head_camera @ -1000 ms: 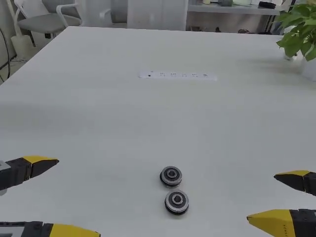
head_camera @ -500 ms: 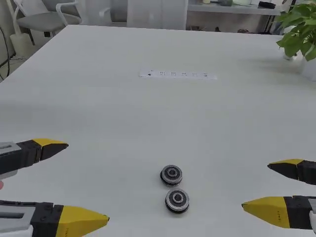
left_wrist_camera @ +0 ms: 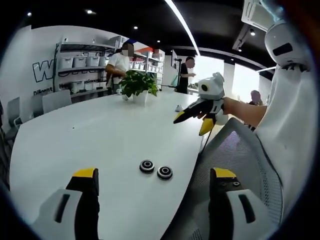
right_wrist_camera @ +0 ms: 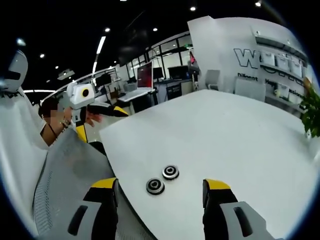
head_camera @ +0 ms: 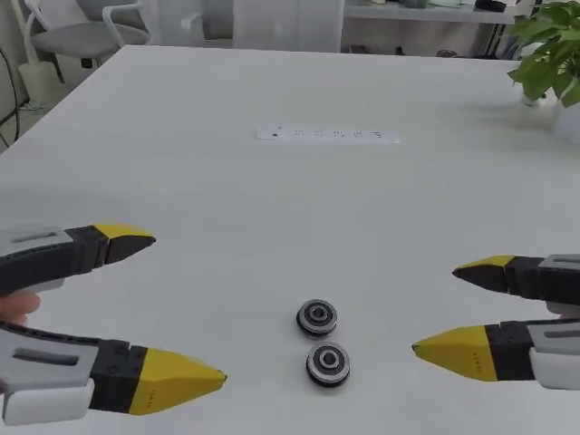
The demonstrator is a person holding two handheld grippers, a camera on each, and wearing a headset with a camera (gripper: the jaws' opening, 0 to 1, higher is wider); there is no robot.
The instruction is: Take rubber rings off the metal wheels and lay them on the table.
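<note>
Since the black rubber rings (head_camera: 312, 363) look to be on both metal wheels (head_camera: 316, 318), close together on the table (head_camera: 272, 199), nothing is done yet. The left gripper (head_camera: 186, 308) and right gripper (head_camera: 435, 309) hover wide open and empty, one on each side of them.

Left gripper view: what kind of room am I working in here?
Probably an open-plan office or showroom workspace: a long white table, wall shelving with storage bins, a potted plant on the table, and an office chair past its far corner.
</note>
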